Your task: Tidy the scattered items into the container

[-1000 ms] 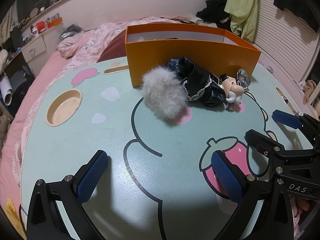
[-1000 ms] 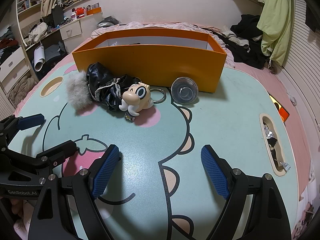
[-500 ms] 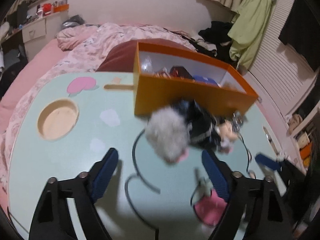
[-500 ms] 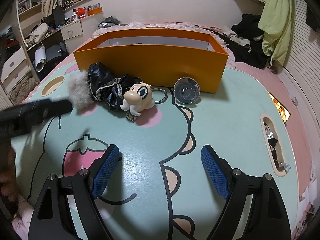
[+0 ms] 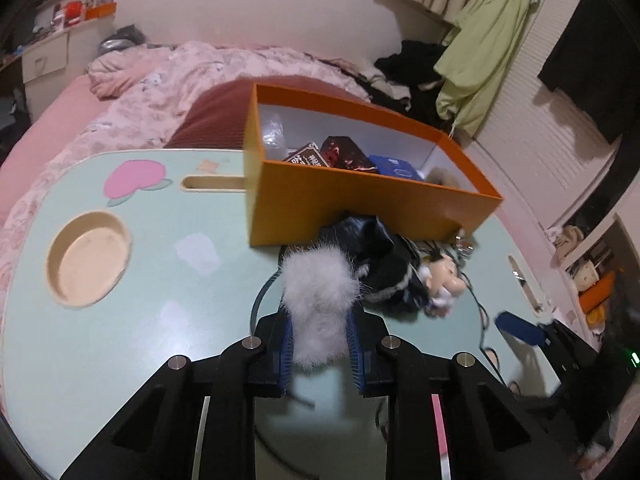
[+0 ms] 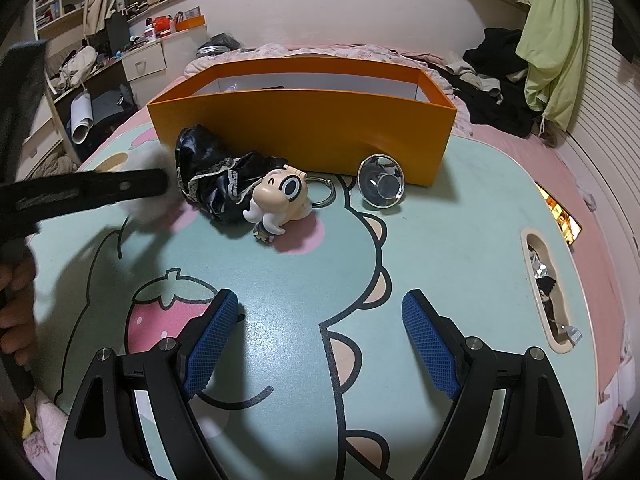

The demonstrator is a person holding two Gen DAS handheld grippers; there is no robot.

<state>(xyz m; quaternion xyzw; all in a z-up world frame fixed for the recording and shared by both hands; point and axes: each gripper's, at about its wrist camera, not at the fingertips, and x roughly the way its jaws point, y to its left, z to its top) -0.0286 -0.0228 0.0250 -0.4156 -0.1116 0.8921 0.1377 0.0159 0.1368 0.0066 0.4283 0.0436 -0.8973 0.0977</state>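
Note:
A white fluffy pom-pom (image 5: 316, 280) lies on the mint cartoon table, and my left gripper (image 5: 320, 320) is closing tight on it, both blue pads pressing into the fur. In the right wrist view the left gripper's black finger (image 6: 100, 190) crosses in front of the pom-pom (image 6: 148, 210). Beside it lie a black lace-trimmed cloth (image 6: 212, 176), a cartoon figure keychain (image 6: 280, 196) and a small clear glass bowl (image 6: 380, 184). Behind them stands the orange box (image 6: 304, 128). My right gripper (image 6: 320, 336) hovers open over the table, nothing between its pads.
The orange box (image 5: 360, 200) holds several packets. A round cup recess (image 5: 88, 256) sits at the table's left, and a long slot (image 6: 548, 288) with small bits at its right. A hand (image 6: 12, 300) shows at the left edge. Pink bedding surrounds the table.
My left gripper moved forward to the pom-pom, tilted, and went from wide open to shut on it. The right gripper stayed still and open.

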